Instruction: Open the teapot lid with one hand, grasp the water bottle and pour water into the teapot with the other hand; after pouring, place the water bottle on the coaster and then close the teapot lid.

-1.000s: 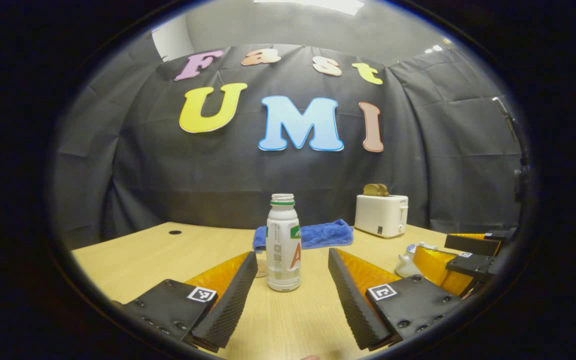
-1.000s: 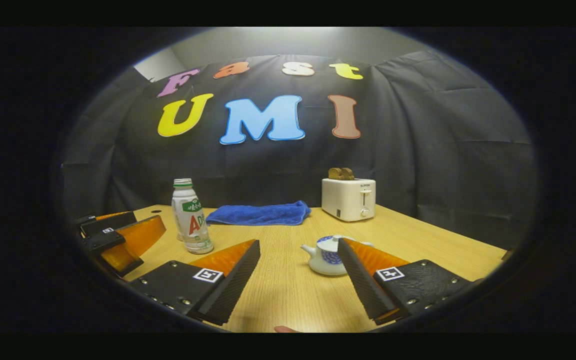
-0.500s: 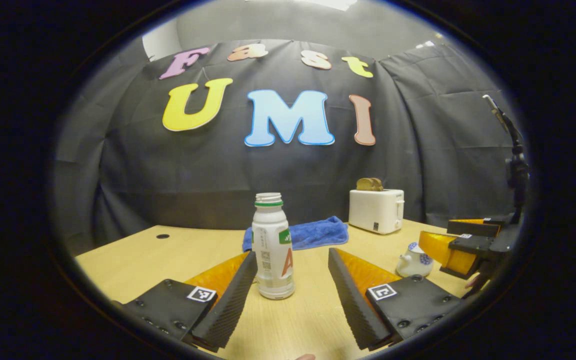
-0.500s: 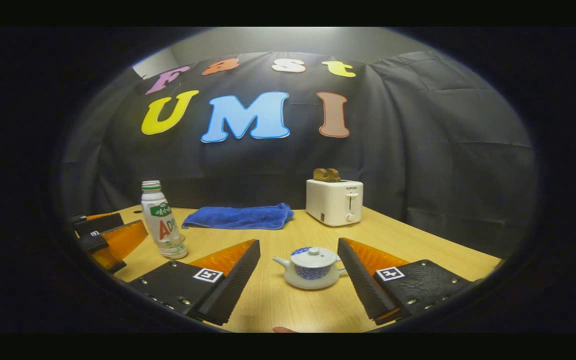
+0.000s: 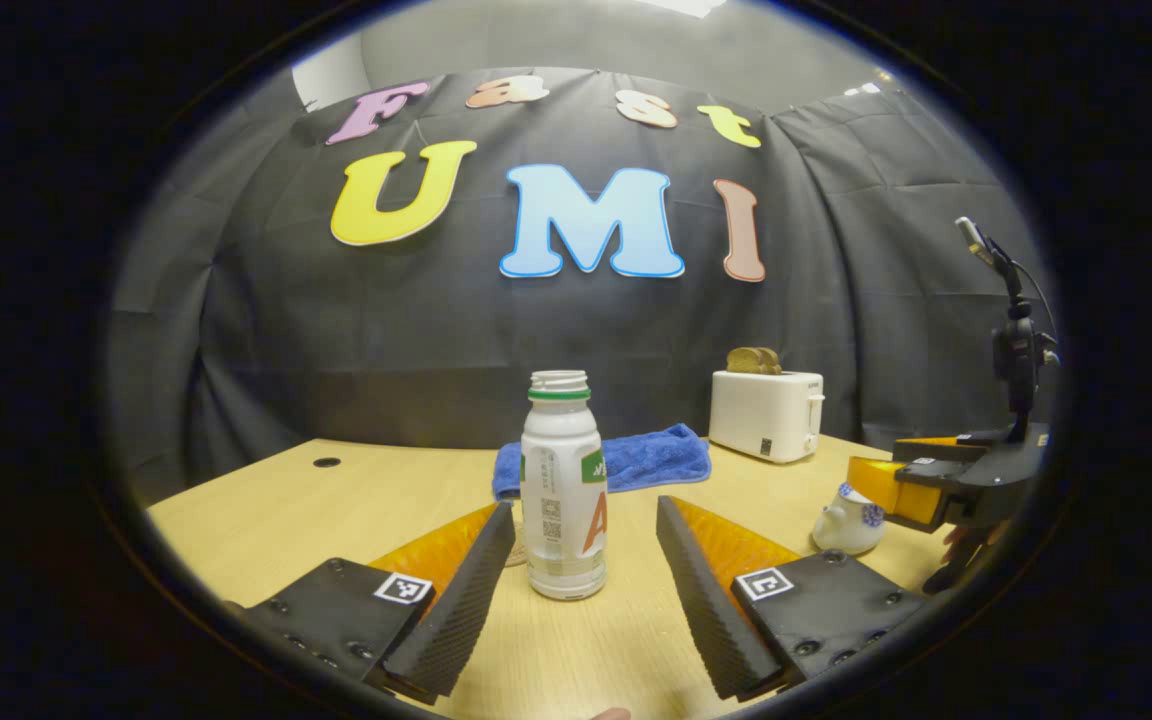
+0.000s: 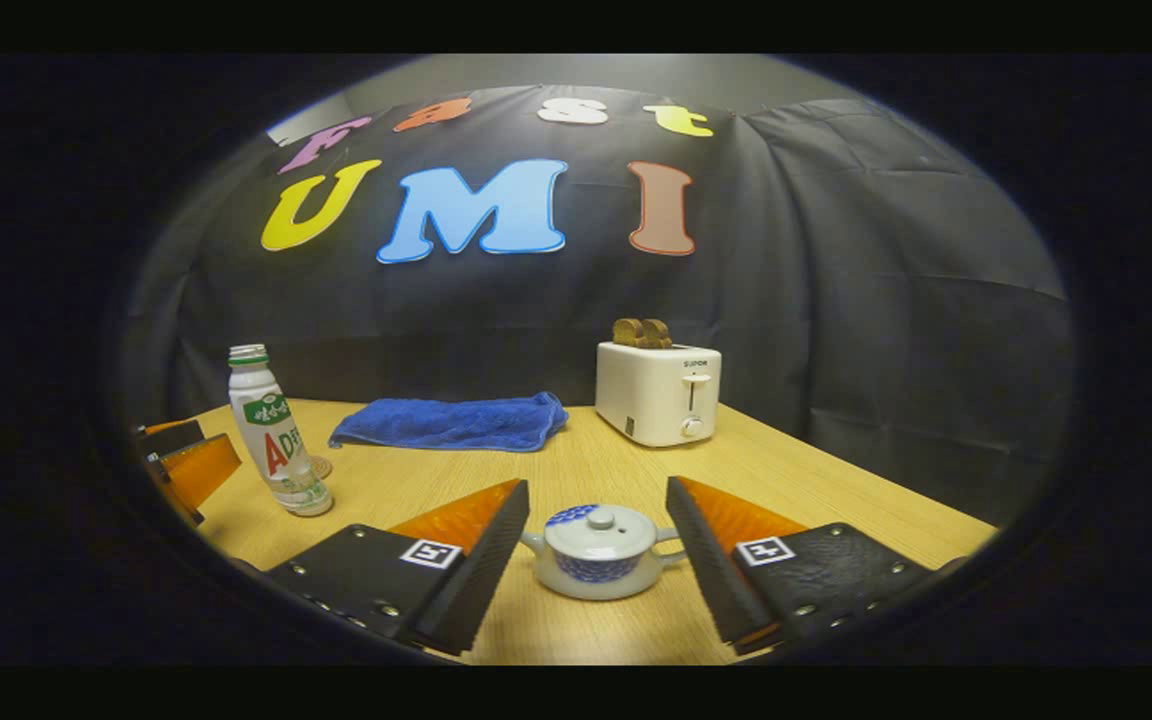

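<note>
Where coaster (image 6: 318, 467) sat behind water bottle (image 5: 563, 487), we saw only sliver. Left gripper (image 5: 584, 575) spread wide, flanking bottle untouched. Right gripper (image 6: 596, 560) spread around lidded teapot (image 6: 598, 551), no contact. Blue towel (image 6: 451, 422), toaster (image 6: 658, 392) beyond teapot.

left tool (image 5: 584, 575): black screwed plates, square tag markers | right tool (image 6: 596, 560): same build
</note>
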`<state>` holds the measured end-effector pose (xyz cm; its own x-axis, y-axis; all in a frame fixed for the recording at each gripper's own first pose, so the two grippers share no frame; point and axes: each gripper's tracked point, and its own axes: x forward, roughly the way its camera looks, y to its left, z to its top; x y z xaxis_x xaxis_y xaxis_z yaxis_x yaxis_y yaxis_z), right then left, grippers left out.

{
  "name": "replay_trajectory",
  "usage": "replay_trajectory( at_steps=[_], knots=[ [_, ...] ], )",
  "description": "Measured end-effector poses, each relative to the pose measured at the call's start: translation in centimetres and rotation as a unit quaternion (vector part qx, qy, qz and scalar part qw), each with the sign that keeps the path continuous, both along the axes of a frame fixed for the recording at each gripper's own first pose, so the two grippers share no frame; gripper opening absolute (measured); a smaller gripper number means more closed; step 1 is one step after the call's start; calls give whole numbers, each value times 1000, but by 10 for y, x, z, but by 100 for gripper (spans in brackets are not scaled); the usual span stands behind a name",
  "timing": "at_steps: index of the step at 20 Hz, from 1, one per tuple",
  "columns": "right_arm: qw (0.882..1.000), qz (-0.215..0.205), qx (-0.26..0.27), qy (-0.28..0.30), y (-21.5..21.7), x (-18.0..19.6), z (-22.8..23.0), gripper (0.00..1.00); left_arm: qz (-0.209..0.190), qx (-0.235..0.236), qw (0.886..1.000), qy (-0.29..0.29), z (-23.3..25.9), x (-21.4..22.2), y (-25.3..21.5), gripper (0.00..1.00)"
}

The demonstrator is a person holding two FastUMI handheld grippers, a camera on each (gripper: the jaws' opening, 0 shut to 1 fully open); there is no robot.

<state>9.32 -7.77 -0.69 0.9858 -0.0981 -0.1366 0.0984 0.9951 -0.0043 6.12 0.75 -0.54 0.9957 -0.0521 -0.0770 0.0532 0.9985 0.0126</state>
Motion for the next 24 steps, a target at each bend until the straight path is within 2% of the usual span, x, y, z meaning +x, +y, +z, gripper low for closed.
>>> replay_trajectory(
  at_steps=[1, 2, 3, 4, 5, 6, 8, 9, 10, 12, 14, 15, 16, 17, 18, 19, 20, 21, 24],
  knots=[
    [1000, -7, -3, 11, -4, 3, -6, 72, 0, 1, 1000, 2, -1, 0, 0, 100],
    [1000, -11, -2, 24, -6, 4, -11, 64, 0, 2, 1000, 2, -1, -2, 0, 100],
    [999, -8, 9, 31, -5, 4, -14, 41, 0, 3, 1000, 2, 0, -1, 1, 100],
    [999, -10, 21, 25, -5, 4, -13, 34, 0, 4, 1000, 0, 2, 0, 2, 100],
    [999, -11, 25, 25, -5, 5, -12, 16, 0, 6, 1000, -3, 4, -1, 2, 100],
    [999, -6, 16, 27, -4, 6, -13, 29, 1, 7, 1000, -4, 4, -1, 4, 100],
    [999, 9, -17, 26, 2, -2, -4, 30, 2, 10, 1000, -4, 4, -1, 5, 100],
    [999, 2, -35, 26, -3, 16, -15, 15, 3, 11, 1000, -2, 3, 0, 6, 100],
    [998, 4, -46, 31, 2, 8, -13, 0, 3, 10, 1000, 0, 1, 0, 7, 100],
    [998, 10, -48, 28, 2, 11, -11, 4, 4, 6, 1000, 3, 2, -2, 10, 100],
    [999, 15, -31, 20, 3, 9, -7, 0, 6, 0, 1000, 3, 4, -2, 14, 100],
    [999, 15, -28, 12, 3, 8, -2, 3, 8, 1, 1000, 3, 5, -1, 18, 100],
    [999, 16, -28, 4, 4, 6, 4, 0, 10, 3, 1000, 3, 4, 0, 19, 100],
    [999, 18, -31, -7, 6, 5, 11, 4, 10, 4, 1000, 4, 3, 3, 20, 100],
    [999, 21, -37, -14, 8, 3, 15, 0, 8, 2, 1000, 7, 2, 6, 20, 100],
    [999, 24, -41, -19, 11, 2, 20, 3, 6, -4, 1000, 12, 0, 9, 19, 100],
    [998, 29, -40, -24, 13, 0, 23, 0, 5, -13, 1000, 16, -4, 11, 18, 89],
    [998, 33, -39, -27, 16, -3, 26, 3, 2, -21, 1000, 22, -6, 15, 17, 95],
    [998, 47, -34, -31, 23, -10, 29, 4, 12, -28, 999, 31, -11, 32, 17, 100]
  ],
)
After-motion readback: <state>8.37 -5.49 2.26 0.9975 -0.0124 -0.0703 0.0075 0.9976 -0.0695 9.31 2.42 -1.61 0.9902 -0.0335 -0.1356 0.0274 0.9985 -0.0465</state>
